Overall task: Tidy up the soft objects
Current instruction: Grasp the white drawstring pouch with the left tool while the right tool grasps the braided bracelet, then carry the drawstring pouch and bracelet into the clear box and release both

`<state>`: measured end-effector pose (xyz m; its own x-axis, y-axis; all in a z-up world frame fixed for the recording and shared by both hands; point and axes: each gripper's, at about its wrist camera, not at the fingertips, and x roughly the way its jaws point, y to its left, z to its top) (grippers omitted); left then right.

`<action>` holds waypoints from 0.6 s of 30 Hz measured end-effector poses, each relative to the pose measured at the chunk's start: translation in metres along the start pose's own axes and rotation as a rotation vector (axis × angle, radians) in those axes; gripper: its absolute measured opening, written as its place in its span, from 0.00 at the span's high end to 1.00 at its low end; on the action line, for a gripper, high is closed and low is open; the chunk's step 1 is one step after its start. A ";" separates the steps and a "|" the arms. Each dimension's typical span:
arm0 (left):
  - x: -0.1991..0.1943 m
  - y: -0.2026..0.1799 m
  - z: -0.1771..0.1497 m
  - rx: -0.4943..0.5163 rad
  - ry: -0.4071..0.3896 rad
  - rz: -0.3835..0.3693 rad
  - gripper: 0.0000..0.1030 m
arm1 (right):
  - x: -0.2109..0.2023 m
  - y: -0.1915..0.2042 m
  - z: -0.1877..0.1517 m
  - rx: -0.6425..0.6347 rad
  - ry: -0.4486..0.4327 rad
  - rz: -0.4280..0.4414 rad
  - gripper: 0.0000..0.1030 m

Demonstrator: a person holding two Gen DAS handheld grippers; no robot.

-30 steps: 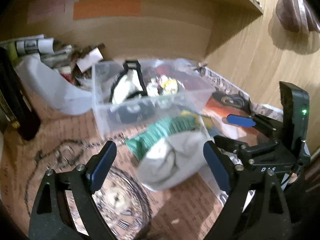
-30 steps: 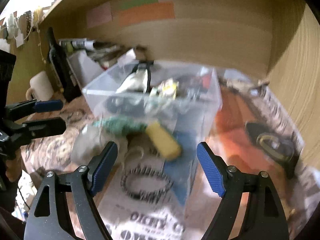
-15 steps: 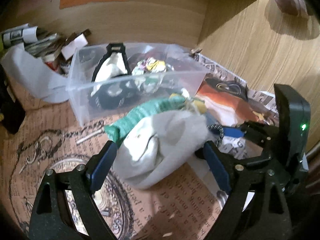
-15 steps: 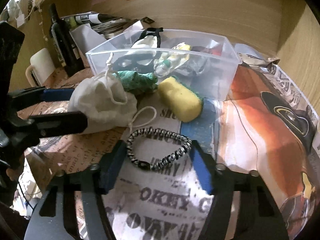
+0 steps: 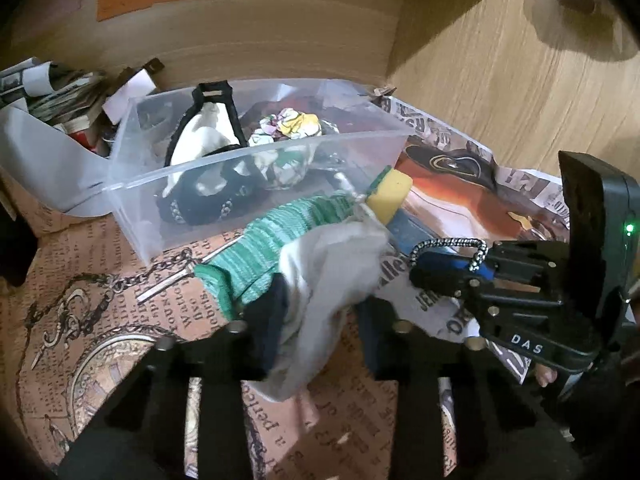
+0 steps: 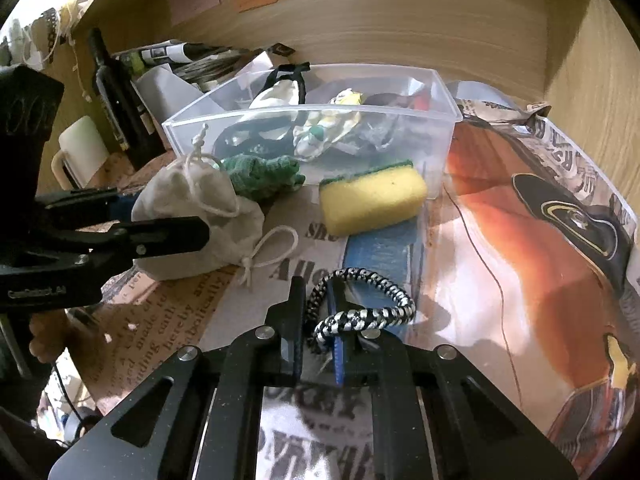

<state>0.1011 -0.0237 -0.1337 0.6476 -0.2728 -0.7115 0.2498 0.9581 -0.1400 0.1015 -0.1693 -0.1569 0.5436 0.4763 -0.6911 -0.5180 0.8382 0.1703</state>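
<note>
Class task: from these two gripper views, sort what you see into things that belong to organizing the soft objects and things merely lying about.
Part of the job: left gripper shut on cloth pouch; right gripper shut on braided cord loop; green knit piece; yellow sponge; clear bin.

Lying about: dark bottle; white mug; paper stack.

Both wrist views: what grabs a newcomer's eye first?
The two grasps: the left tongs pinch a pale drawstring pouch, the right tongs are shut on a black-and-white braided bracelet. Behind them, a yellow sponge lies against a clear plastic bin full of soft items.
</note>
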 end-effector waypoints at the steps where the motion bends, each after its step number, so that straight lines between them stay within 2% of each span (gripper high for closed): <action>1: -0.003 0.001 0.000 -0.004 -0.002 -0.003 0.79 | -0.002 0.000 0.000 0.000 -0.008 0.000 0.90; 10: -0.045 0.000 0.008 -0.030 -0.106 -0.035 0.81 | -0.025 0.001 0.014 -0.004 -0.092 -0.002 0.91; 18: -0.079 0.007 0.032 -0.029 -0.228 0.030 0.81 | -0.047 0.008 0.043 -0.045 -0.198 -0.016 0.91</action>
<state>0.0740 0.0016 -0.0564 0.8014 -0.2535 -0.5417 0.2090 0.9673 -0.1435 0.1002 -0.1738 -0.0928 0.6690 0.5098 -0.5409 -0.5348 0.8355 0.1261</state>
